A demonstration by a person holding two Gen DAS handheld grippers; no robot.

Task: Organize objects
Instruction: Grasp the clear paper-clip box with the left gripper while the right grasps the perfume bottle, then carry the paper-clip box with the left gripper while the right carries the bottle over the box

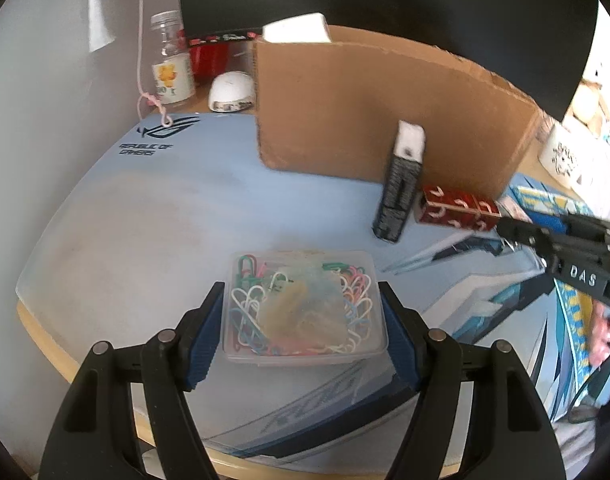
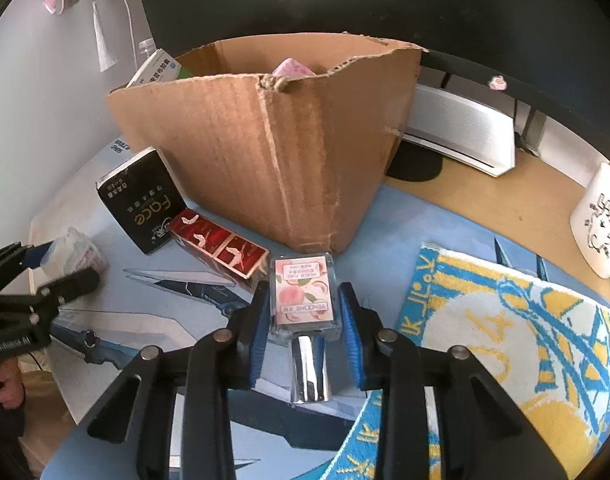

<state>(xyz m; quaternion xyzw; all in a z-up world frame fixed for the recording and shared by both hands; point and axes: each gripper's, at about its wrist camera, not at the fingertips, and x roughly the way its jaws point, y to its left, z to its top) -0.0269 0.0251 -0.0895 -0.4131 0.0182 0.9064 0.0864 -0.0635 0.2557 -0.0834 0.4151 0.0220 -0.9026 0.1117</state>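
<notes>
A clear plastic box of coloured paper clips (image 1: 305,304) lies on the blue desk mat (image 1: 145,216). My left gripper (image 1: 301,292) is shut on it, with a blue pad against each side. The right wrist view shows that same gripper (image 2: 25,280) at the far left. A small perfume bottle (image 2: 303,292) with a peach label and a silver cap lies flat on the mat. My right gripper (image 2: 304,286) is shut on its glass body. Behind both stands an open cardboard box (image 2: 273,152) with several items inside.
A black pack (image 2: 143,204) and a red box (image 2: 221,242) lie against the cardboard box's front. A blue and yellow towel (image 2: 505,340) lies to the right, a white mug (image 2: 601,220) beyond it. A clear bottle (image 1: 173,60) and a white mouse (image 1: 231,90) stand at the back left.
</notes>
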